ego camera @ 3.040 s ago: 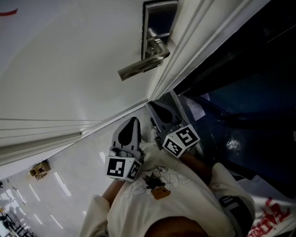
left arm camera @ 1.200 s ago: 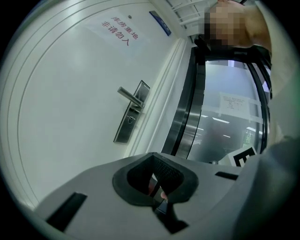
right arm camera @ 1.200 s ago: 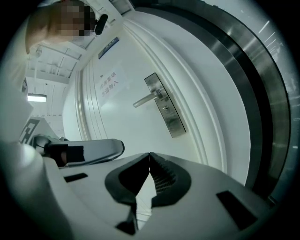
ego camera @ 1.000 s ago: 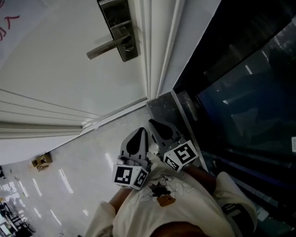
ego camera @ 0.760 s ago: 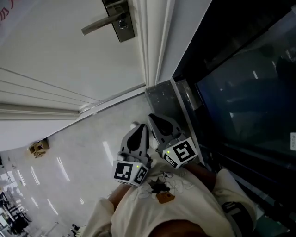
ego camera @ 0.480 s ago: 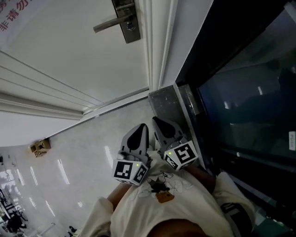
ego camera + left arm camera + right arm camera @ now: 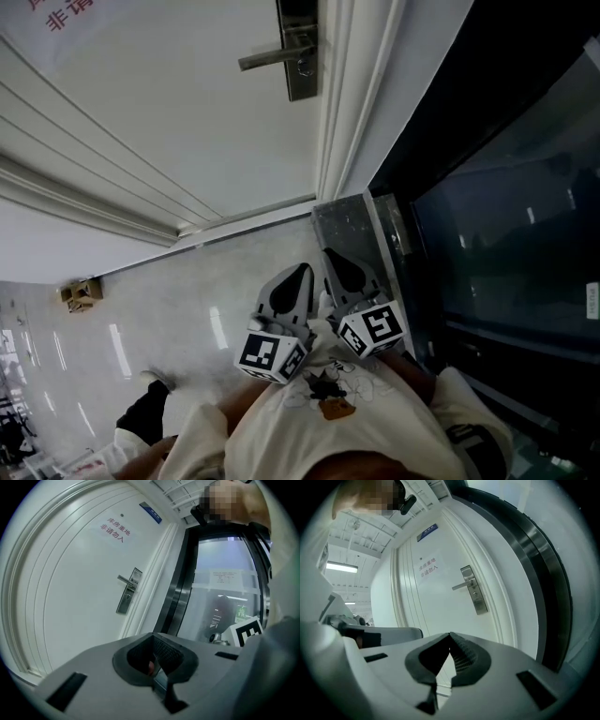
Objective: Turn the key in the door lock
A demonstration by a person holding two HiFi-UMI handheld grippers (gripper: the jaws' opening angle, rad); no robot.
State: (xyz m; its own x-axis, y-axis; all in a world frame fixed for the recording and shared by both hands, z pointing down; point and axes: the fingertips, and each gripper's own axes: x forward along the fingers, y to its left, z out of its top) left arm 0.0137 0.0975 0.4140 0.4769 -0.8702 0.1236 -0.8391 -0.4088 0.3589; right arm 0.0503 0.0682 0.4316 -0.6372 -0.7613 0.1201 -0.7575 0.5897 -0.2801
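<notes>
Here, a cardboard box (image 7: 80,292) is sitting far left as the left gripper (image 7: 302,274) and right gripper (image 7: 333,259), jaws closed on nothing, are hovering well apart from the door's lock plate (image 7: 302,56), floor lying between. Any key is proving too small to spot, so approach or retreat both fit. At right, dark glass (image 7: 506,234) is flanking the door frame.

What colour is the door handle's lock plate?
Silver-grey metal lock plate, clearest in the right gripper view.

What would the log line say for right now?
left gripper: shut | right gripper: shut | door: closed | lock: not reached | key: not seen
</notes>
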